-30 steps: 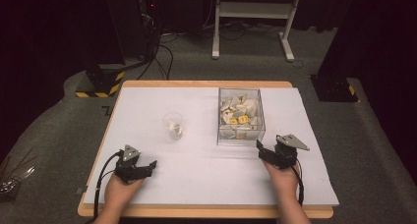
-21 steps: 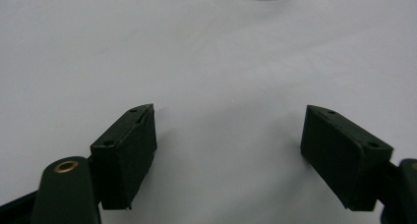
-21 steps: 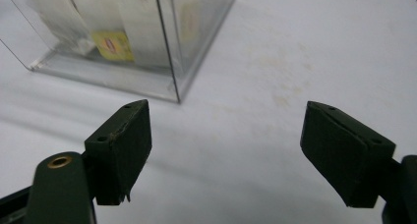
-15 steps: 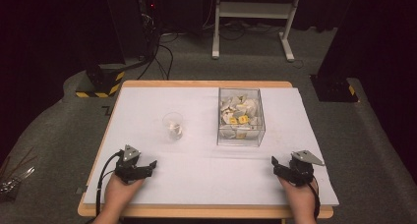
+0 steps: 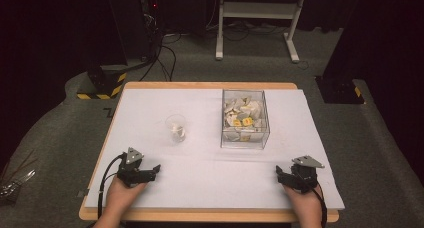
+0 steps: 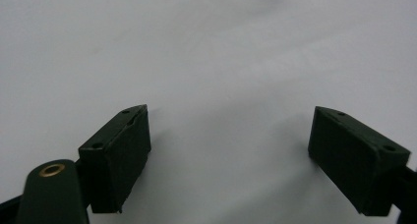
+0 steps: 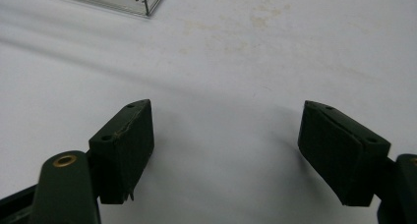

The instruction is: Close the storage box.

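Both pairs of jaws stand released, nothing between them. The left gripper (image 5: 156, 168) has just been opening over bare white sheet (image 6: 206, 67); my right gripper (image 5: 278, 172) is spread the same way above faintly stained sheet. I see the white sheet covering a wooden table (image 5: 210, 85) on grey carpet, with dark equipment and a white stand (image 5: 257, 10) behind. The small clear cup (image 5: 176, 127) sits mid-table, well ahead of the left gripper; the clear box (image 5: 244, 119) of pale pieces stands just right of it, well apart from both grippers. Each hand (image 5: 120, 193) rests low at the near edge, grippers turned inward.
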Demonstrator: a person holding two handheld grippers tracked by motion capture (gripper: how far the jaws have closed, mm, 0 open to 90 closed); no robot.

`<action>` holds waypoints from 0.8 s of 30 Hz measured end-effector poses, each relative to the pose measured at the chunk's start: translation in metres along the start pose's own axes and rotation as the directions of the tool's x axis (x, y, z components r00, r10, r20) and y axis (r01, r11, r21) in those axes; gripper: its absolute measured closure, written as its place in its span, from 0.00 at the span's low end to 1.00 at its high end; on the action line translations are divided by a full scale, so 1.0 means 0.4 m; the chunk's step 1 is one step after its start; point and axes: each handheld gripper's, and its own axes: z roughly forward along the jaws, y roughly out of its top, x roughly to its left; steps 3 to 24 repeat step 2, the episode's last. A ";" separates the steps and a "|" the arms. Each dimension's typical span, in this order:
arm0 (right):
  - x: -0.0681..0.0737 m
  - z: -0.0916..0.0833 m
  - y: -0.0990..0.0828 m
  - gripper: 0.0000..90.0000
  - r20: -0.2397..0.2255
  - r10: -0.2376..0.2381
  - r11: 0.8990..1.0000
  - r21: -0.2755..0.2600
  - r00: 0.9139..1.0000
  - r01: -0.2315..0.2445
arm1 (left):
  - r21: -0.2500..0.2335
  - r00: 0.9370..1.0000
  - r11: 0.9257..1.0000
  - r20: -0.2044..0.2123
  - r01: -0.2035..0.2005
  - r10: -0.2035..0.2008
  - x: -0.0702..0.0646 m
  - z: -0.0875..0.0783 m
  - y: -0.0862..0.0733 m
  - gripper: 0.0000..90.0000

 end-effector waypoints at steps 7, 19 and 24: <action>-0.002 -0.001 0.000 0.24 -0.003 0.010 1.000 -0.001 1.000 -0.010 | 0.000 1.000 1.000 0.000 0.000 0.000 0.000 0.000 0.000 0.18; -0.002 -0.001 0.000 0.24 -0.003 0.010 1.000 -0.001 1.000 -0.010 | 0.000 1.000 1.000 0.000 0.000 0.000 0.000 0.000 0.000 0.18; -0.002 -0.001 0.000 0.24 -0.003 0.010 1.000 -0.001 1.000 -0.010 | 0.000 1.000 1.000 0.000 0.000 0.000 0.000 0.000 0.000 0.18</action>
